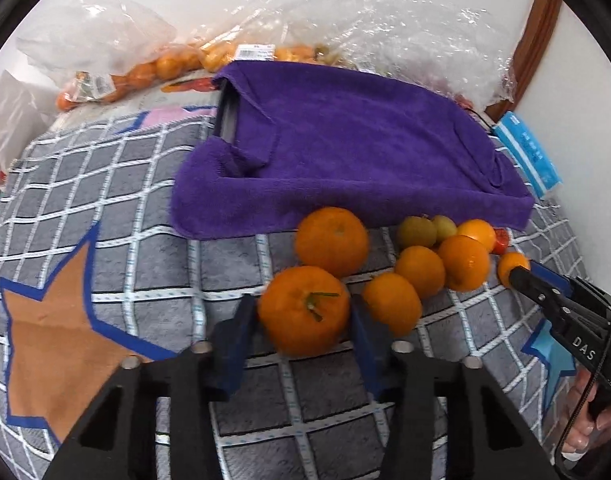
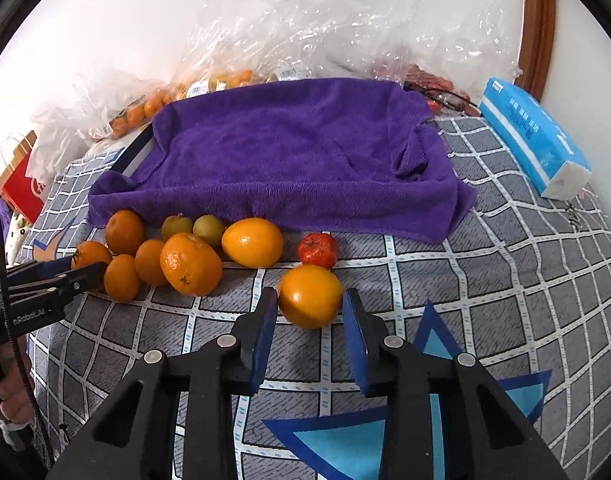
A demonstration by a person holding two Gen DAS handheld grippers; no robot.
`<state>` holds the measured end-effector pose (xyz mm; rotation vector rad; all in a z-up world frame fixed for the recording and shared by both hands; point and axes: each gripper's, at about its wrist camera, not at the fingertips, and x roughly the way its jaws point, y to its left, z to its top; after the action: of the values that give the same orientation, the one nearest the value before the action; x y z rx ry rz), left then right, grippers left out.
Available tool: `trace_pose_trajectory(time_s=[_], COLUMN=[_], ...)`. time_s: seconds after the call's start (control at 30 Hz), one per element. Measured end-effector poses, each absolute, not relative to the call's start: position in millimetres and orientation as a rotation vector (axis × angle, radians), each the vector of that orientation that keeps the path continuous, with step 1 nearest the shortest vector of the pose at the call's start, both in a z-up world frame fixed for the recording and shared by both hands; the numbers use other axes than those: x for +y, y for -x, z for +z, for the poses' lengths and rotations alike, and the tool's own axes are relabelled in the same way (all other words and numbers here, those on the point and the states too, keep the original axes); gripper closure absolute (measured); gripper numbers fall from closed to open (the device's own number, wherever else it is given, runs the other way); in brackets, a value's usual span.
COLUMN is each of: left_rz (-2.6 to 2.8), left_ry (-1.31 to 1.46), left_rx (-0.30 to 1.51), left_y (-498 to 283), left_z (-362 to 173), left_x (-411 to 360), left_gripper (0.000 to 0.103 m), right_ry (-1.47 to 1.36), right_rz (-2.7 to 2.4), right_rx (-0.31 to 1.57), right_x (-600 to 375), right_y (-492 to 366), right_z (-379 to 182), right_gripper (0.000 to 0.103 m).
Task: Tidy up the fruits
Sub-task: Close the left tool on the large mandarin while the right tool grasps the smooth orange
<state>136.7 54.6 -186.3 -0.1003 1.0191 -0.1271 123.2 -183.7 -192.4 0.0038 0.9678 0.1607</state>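
A purple towel (image 1: 345, 144) covers a tray, also in the right wrist view (image 2: 289, 160). In front of it lies a loose group of oranges, two green fruits (image 2: 193, 228) and a small red fruit (image 2: 317, 250). My left gripper (image 1: 303, 316) is open with its jaws on either side of a stemmed orange (image 1: 303, 310) on the quilt. My right gripper (image 2: 309, 306) is open with its jaws on either side of an orange (image 2: 310, 295); it also shows in the left wrist view (image 1: 521, 276), next to that same orange (image 1: 507, 266).
Everything lies on a grey checked quilt (image 2: 505, 264) with star patches. Clear plastic bags of oranges (image 1: 145, 68) lie behind the towel against the wall. A blue tissue pack (image 2: 533, 136) lies at the right. A red paper bag (image 2: 23, 184) stands at the far left.
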Motion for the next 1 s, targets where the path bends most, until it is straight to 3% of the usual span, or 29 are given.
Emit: trace_pose_trajectory(time_s=[0.13,0.2,0.57,1.0], left_rz=[-0.122,-0.122,-0.096,-0.093], left_ry=[0.079,0.085,0.097,0.124], left_rx=[1.016,1.021,1.025,0.961], left_y=[-135.5,-134.8,-126.9,-102.4], left_z=[-185.9,-185.3,-180.7,-142.8], left_x=[51.8,53.4,57.1,55.7], left_gripper=[0.063,0.063,0.063,0.063], right_ry=[0.002,0.001,0.003,-0.002], right_rz=[0.161,0.164,0.182,0.145], right_rx=[0.969,0.976,0.955,0.838], right_x=[-183.6,-183.0,-179.0,-186.9], right_y=[-124.3,-126.4,-124.8,-96.9], right_z=[-193.4,-195.1,-190.2,-131.3], right_gripper=[0.069,0.063,0.068,0.068])
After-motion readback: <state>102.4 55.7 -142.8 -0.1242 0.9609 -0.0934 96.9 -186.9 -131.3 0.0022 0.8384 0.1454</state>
